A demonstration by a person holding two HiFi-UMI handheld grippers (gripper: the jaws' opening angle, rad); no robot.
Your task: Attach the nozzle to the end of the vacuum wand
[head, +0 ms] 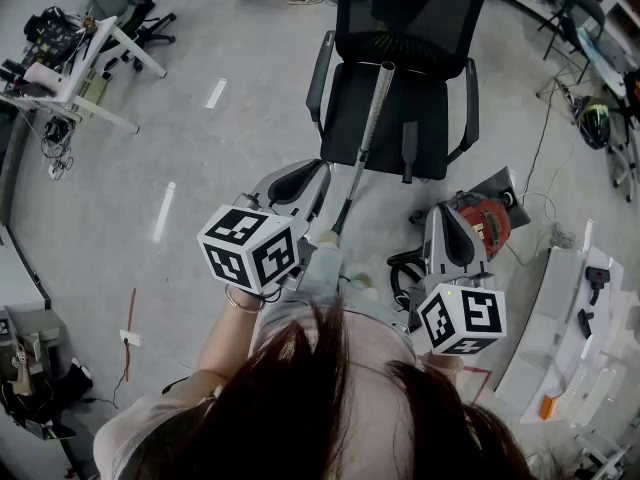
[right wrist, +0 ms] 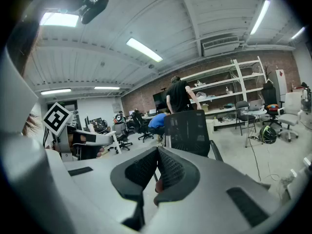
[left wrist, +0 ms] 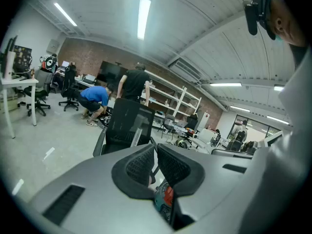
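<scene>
A silver vacuum wand [head: 366,133] leans on a black office chair [head: 396,28], its top end against the backrest and its lower end down near my grippers. A dark nozzle [head: 408,151] lies on the chair seat beside the wand. My left gripper [head: 312,173] is shut and empty, just left of the wand's lower part. My right gripper [head: 447,211] is also shut and empty, to the right above a red vacuum body [head: 487,220] on the floor. The left gripper view shows shut jaws, the chair [left wrist: 127,123] and the wand [left wrist: 136,136] ahead. The right gripper view shows the same chair [right wrist: 187,129].
Black hose loops [head: 403,268] lie on the floor between my grippers. White desks [head: 75,68] with gear stand at the far left, and a white shelf unit [head: 580,318] at the right. Two people [left wrist: 122,89] are by the shelves behind the chair. Cables [head: 545,118] trail at the right.
</scene>
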